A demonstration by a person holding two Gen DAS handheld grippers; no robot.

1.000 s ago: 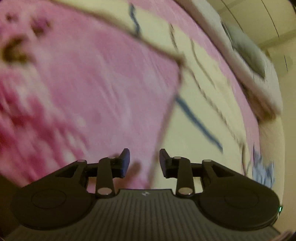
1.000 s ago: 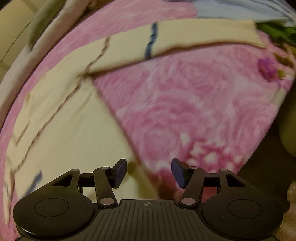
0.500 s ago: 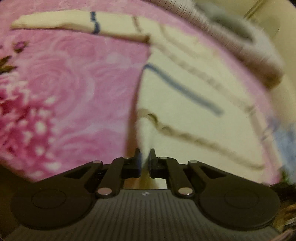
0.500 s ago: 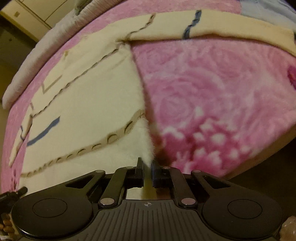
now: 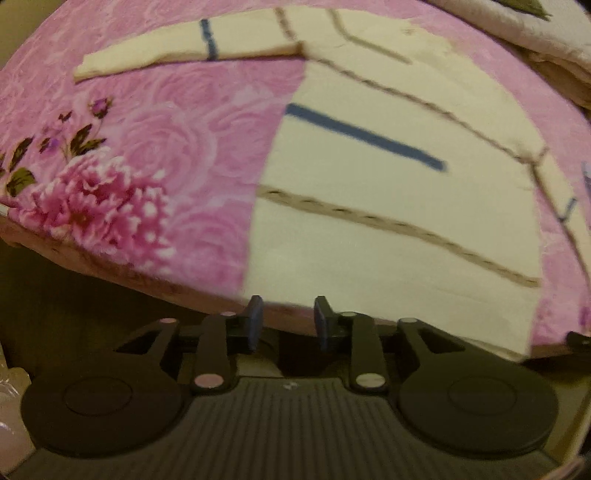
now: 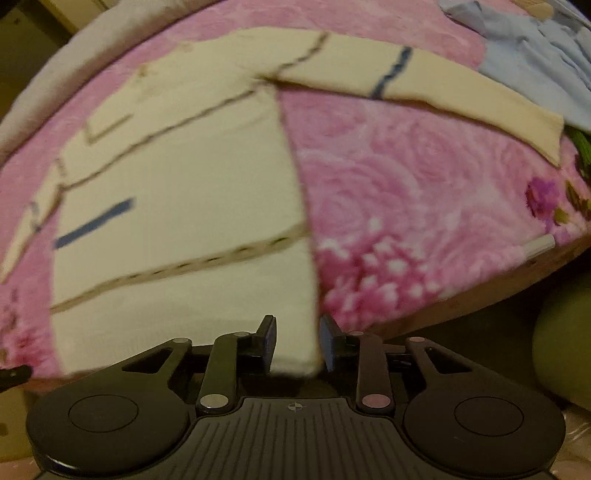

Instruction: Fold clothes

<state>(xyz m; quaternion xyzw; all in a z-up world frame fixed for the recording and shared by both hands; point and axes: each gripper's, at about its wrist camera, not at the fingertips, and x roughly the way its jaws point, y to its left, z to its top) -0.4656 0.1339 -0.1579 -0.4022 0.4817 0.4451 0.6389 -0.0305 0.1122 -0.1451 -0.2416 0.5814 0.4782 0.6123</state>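
Note:
A cream sweater (image 5: 388,206) with blue and tan stripes lies flat on a pink floral blanket (image 5: 155,147), its hem at the bed's front edge and one sleeve (image 5: 177,55) stretched out to the far left. My left gripper (image 5: 287,321) is open and empty, just off the hem's left corner. In the right wrist view the sweater (image 6: 184,221) fills the left half with its other sleeve (image 6: 424,85) reaching right. My right gripper (image 6: 297,341) is open, its jaws on either side of the hem's right corner without closing on it.
A light blue garment (image 6: 528,55) lies at the blanket's far right. Folded bedding (image 5: 517,26) sits at the far edge. A green rounded object (image 6: 565,350) is below the bed edge on the right. The bed's front edge (image 5: 110,266) drops into dark floor.
Both grippers were shut on the sweater's hem corners half a second ago; they have let go, opened and pulled back past the bed edge. The sweater now lies flat.

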